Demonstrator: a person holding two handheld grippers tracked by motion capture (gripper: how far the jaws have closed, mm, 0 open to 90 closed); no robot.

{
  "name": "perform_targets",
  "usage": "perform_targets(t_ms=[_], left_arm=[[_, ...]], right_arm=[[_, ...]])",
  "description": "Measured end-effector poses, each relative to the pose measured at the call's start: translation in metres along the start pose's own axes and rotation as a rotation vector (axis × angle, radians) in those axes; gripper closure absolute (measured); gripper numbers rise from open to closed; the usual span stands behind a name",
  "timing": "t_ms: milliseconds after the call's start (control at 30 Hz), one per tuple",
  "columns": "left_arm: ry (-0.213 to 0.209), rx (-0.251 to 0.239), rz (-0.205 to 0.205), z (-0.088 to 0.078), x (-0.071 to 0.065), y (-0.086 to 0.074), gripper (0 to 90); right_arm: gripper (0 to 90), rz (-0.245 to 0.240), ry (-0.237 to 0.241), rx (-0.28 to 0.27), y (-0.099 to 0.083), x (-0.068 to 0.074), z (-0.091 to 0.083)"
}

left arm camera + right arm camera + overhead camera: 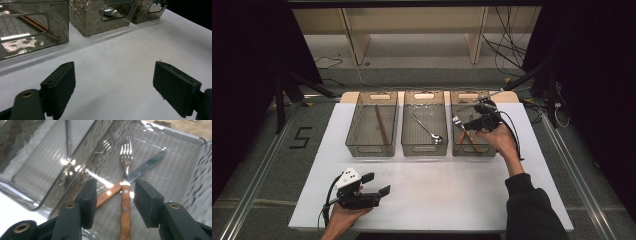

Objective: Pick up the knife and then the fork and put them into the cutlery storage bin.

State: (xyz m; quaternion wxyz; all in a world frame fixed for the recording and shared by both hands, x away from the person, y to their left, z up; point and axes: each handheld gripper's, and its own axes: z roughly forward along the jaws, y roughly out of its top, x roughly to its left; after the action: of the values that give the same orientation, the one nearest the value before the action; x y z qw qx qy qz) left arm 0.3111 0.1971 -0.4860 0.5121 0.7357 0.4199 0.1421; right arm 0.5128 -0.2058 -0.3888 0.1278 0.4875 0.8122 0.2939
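Wood-handled fork [125,195] lies between parted fingers [147,202], untouched.

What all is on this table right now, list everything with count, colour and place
Clear smoky plastic bins: three, grey-tinted, in a row at the table's far side.
Wooden chopsticks: brown, count unclear, in the left bin.
Metal spoon: one, silver, in the middle bin.
Wooden-handled fork: one, silver and brown, in the right bin, crossing the knife.
Wooden-handled knife: one, silver and brown, right bin.
White table: one.
Left gripper: black, open, near edge.
Right gripper: black, open over the fork and knife.
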Motion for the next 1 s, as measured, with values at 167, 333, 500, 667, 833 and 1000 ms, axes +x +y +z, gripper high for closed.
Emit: perform_targets(t_ms=[167, 333, 500, 667, 833, 1000], left_arm=[[0.000, 0.001, 0.002, 0.000, 0.000, 0.000, 17.9], [0.000, 0.000, 0.000, 0.000, 0.000, 0.000, 17.9], [-0.001, 0.002, 0.000, 0.000, 0.000, 0.000, 17.9], [0.000, 0.001, 0.000, 0.000, 0.000, 0.000, 17.9], [0.000, 0.000, -0.002, 0.000, 0.000, 0.000, 17.9], [0.001, 0.001, 0.000, 0.000, 0.000, 0.000, 17.9]], right_arm=[[49.4, -0.022, 0.011, -0.026, -0.005, 0.005, -0.008], [45.9, -0.032, 0.027, -0.051, -0.010, 0.012, -0.015], [44.0, -0.045, 0.041, -0.078, -0.016, 0.018, -0.019], [42.5, -0.048, 0.082, -0.135, -0.023, 0.023, -0.025], [38.6, -0.054, 0.134, -0.165, -0.033, 0.033, -0.029], [34.2, -0.060, 0.178, -0.196, -0.046, 0.044, -0.032]])
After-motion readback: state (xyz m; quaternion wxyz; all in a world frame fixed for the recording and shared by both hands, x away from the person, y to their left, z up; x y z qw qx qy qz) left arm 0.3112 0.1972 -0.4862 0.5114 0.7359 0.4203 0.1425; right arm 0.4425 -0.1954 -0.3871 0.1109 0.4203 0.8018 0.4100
